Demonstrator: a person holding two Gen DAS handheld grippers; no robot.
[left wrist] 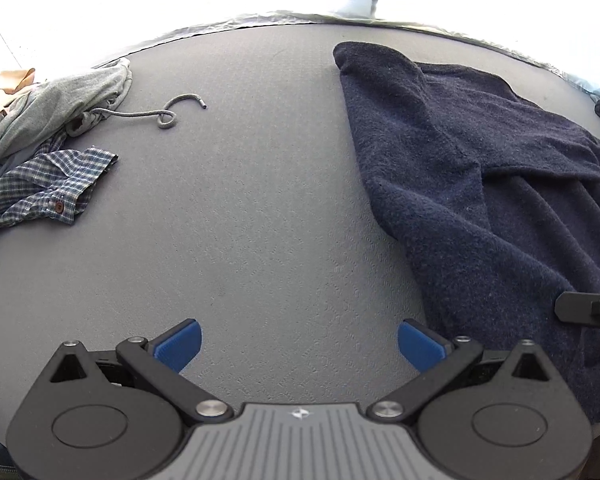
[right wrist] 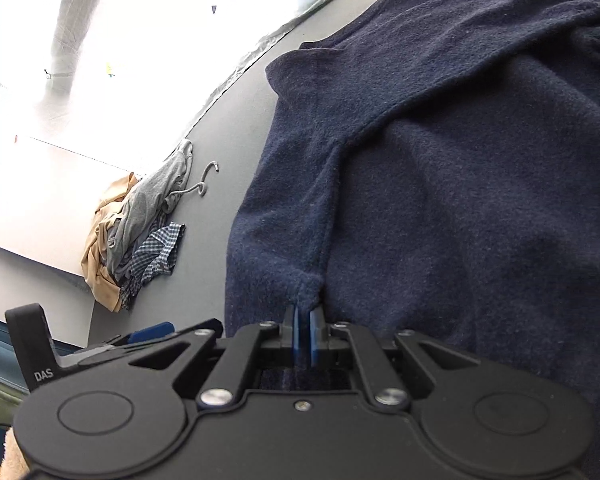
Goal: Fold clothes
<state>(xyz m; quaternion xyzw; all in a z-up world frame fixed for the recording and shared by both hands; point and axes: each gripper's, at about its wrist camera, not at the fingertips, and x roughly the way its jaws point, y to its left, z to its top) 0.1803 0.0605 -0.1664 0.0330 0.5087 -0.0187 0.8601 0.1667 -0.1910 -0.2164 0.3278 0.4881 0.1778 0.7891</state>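
Observation:
A dark navy fleece garment [left wrist: 480, 184] lies spread and rumpled over the right half of the grey table [left wrist: 240, 200]. In the right wrist view the same navy garment [right wrist: 460, 160] fills most of the frame. My right gripper [right wrist: 303, 314] is shut on a bunched fold of its near edge, the blue pads pinching the fabric. My left gripper [left wrist: 300, 344] hovers open above bare table just left of the garment, nothing between its blue fingertips [left wrist: 180, 342]. A black part of the right gripper [left wrist: 588, 308] shows at the right edge.
A heap of other clothes sits at the table's left: a grey garment [left wrist: 60, 108] with a drawstring [left wrist: 160, 114], a blue checked shirt [left wrist: 48, 188] and a tan piece [left wrist: 0, 92]. The same pile [right wrist: 140, 232] appears in the right wrist view. Bright light washes out the background.

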